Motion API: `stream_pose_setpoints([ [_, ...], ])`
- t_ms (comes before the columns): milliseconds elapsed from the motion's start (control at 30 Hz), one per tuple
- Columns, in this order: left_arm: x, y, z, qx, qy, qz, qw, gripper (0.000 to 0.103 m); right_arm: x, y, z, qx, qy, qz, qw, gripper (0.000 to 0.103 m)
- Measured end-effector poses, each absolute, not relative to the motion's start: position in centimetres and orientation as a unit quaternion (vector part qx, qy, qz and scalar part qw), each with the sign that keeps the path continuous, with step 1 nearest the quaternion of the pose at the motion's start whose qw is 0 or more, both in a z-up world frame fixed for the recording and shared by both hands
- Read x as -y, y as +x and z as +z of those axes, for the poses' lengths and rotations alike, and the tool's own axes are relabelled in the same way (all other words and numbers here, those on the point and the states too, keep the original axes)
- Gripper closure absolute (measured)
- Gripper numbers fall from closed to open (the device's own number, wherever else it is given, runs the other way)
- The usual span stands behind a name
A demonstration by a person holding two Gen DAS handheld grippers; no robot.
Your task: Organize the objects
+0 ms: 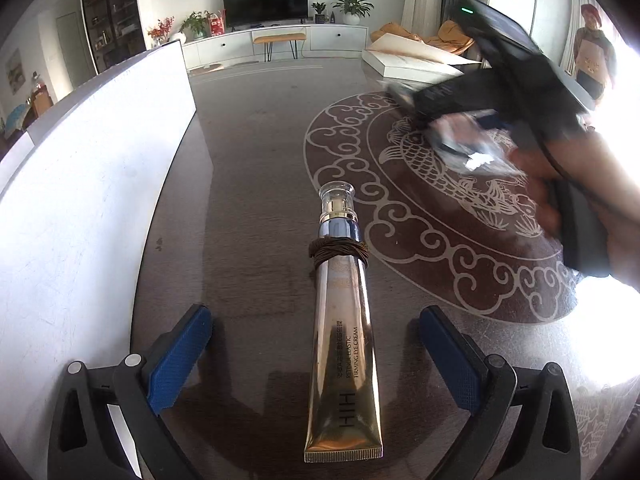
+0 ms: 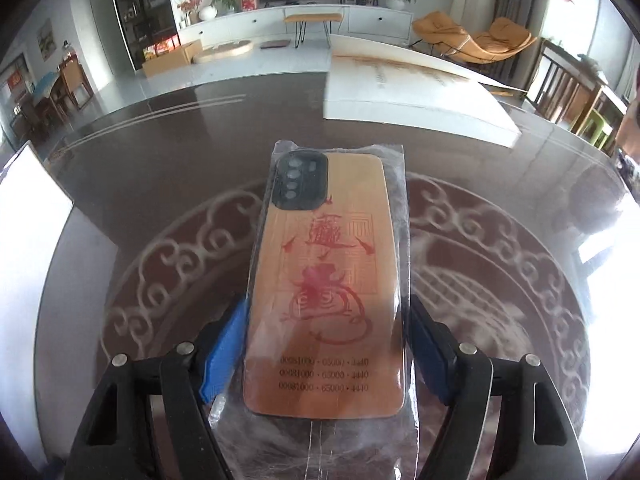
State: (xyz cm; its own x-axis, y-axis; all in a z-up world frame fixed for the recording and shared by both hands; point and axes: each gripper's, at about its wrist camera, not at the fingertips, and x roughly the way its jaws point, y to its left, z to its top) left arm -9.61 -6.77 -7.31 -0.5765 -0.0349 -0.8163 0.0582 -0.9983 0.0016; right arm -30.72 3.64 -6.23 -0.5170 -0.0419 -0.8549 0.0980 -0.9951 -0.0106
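Phone case (image 2: 326, 280) between right claw (image 2: 326, 344) pads

Tube (image 1: 340, 332) on table (image 1: 248, 184), betw left fingers (image 1: 180, 354), board (image 1: 92, 184) left

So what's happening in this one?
A person is tidying a dark patterned table with a gripper in each hand. The right gripper has its jaws against the sides of a bagged wooden phone case. The left gripper is open, with a gold tube of eye cream lying untouched between its fingers. A white box stands on the left.
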Motion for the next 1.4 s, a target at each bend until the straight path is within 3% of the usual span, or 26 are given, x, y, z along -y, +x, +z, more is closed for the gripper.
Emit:
stream_pose_setpoints([
  [400,6.8,-9.6,-7.3,-0.013,0.459,-0.888,0.026,0.0,-8.8,-8.6,-6.1,-0.012,0.443,-0.896,0.011,0.027],
  [500,6.8,-9.7,-7.3,-0.013,0.459,-0.888,0.026,0.0,-7.8,-6.3,-5.5,-0.022,0.445,-0.895,0.028,0.026],
  [600,6.8,-9.7,-7.3,-0.013,0.459,-0.888,0.026,0.0,-7.4,-6.0,-5.6,-0.035,0.444,-0.894,0.044,0.019],
  [667,6.8,-9.7,-7.3,-0.013,0.459,-0.888,0.027,0.0,-7.5,-6.6,-5.9,-0.026,0.458,-0.888,0.036,0.0],
  [1400,6.7,-9.7,-7.3,-0.014,0.459,-0.888,0.028,0.0,-7.7,-6.5,-6.1,-0.023,0.462,-0.886,0.032,0.0],
])
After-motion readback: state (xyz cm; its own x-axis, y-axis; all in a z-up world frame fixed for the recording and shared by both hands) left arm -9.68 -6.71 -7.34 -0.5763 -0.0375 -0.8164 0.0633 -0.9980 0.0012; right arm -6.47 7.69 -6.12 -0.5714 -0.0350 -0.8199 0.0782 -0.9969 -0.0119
